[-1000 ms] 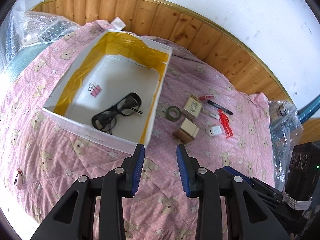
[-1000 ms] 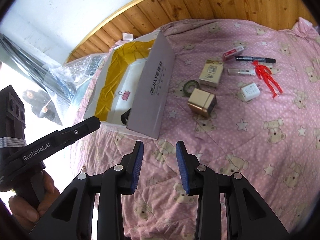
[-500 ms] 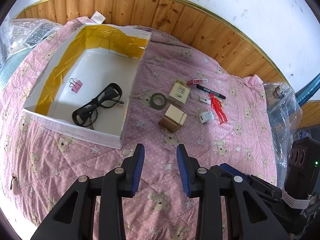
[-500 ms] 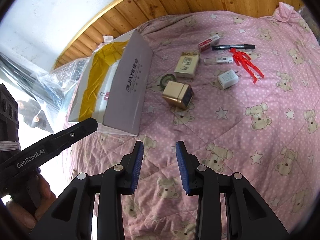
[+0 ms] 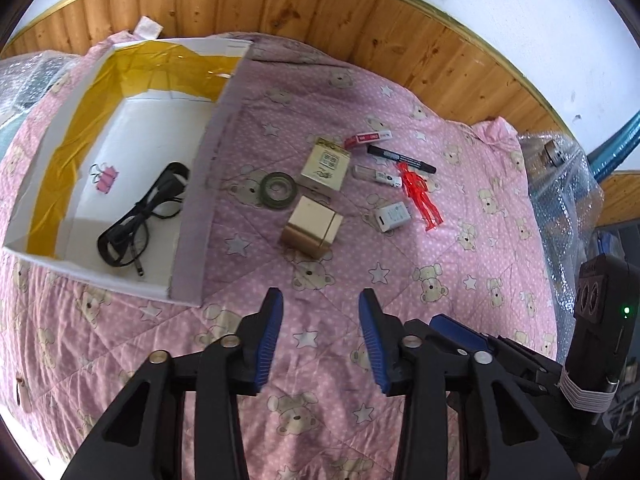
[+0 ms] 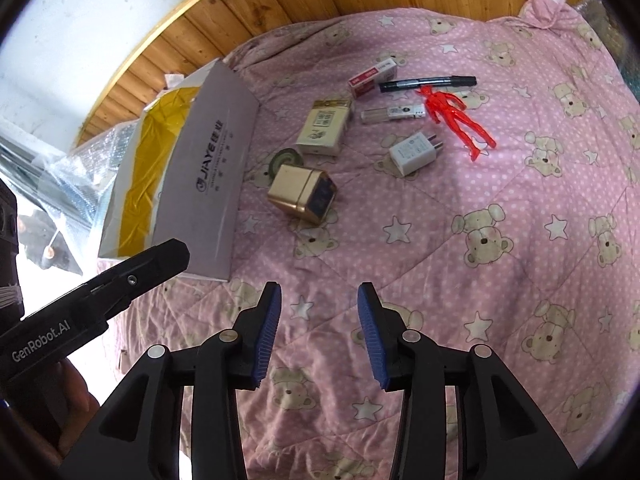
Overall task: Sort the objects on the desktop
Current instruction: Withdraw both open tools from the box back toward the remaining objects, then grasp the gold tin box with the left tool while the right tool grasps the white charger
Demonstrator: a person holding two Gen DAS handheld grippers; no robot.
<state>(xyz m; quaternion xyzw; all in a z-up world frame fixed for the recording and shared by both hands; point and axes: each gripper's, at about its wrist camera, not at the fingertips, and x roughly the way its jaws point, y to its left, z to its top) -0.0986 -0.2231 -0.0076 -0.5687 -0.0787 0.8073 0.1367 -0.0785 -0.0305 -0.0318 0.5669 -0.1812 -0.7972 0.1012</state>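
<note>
An open cardboard box (image 5: pixel 192 216) (image 6: pixel 208 160) with yellow tape lies at the left on a pink bear-print quilt (image 5: pixel 400 272). Inside it are black glasses (image 5: pixel 140 216) and a pink binder clip (image 5: pixel 105 176). To its right lie a gold box (image 5: pixel 312 228) (image 6: pixel 302 192), a tape roll (image 5: pixel 278 190) (image 6: pixel 286 159), a cream carton (image 5: pixel 326 164) (image 6: pixel 325 126), a white charger (image 5: pixel 392 216) (image 6: pixel 414 152), a red figure (image 5: pixel 420 196) (image 6: pixel 456 118), a black marker (image 5: pixel 400 158) (image 6: pixel 428 82), a red-white packet (image 5: pixel 366 138) (image 6: pixel 372 76) and a small tube (image 5: pixel 378 176) (image 6: pixel 392 112). My left gripper (image 5: pixel 320 336) and right gripper (image 6: pixel 318 334) hover open, empty, short of the objects.
Bubble wrap (image 5: pixel 560 208) bulges at the quilt's right edge, and more (image 5: pixel 24 80) at the far left. A wooden panel (image 5: pixel 320 12) and white wall back the bed. A hand (image 6: pixel 44 412) holds the left gripper's body (image 6: pixel 92 304) beside the box.
Both grippers have swung right and nearer the scattered objects; the box has slid left in both views. Both jaws stay open and empty.
</note>
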